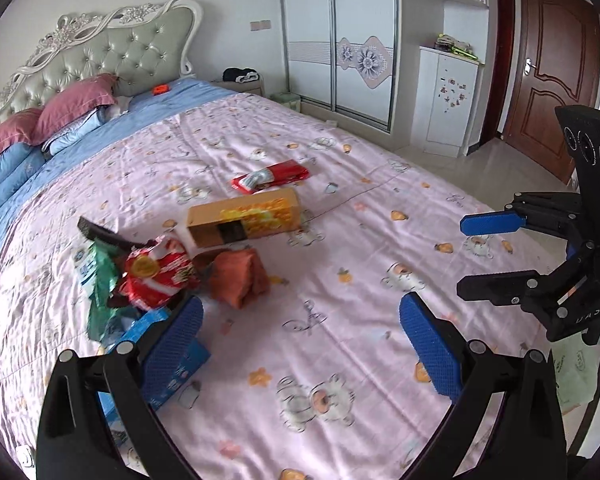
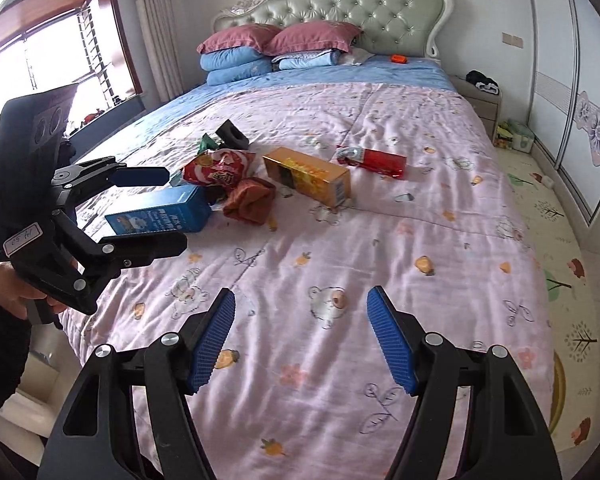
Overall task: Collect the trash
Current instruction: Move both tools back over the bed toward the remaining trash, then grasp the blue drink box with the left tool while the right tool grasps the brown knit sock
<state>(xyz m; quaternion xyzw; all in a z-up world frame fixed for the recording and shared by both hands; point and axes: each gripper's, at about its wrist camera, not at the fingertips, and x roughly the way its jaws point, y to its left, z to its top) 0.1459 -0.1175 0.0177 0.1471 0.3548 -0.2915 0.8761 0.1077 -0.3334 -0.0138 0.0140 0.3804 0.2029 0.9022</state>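
Both claws, left claw (image 1: 300,344) and right claw (image 2: 301,338), hovering released, gripping nothing; trash sitting mid-bed (image 2: 380,240): two cardboard boxes, blue (image 2: 160,210) and yellow (image 2: 306,174), three crinkly wrappers, one rust cloth (image 2: 248,198).

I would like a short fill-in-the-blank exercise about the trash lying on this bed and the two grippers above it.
1. The trash lies on a quilt whose main colour is ____.
2. The yellow carton lies between the red snack bag and the red ____.
3. The left gripper and the right gripper both have ____ jaws, with nothing held.
4. The blue box lies nearest the ____ gripper.

Missing words: pink; wrapper; open; left
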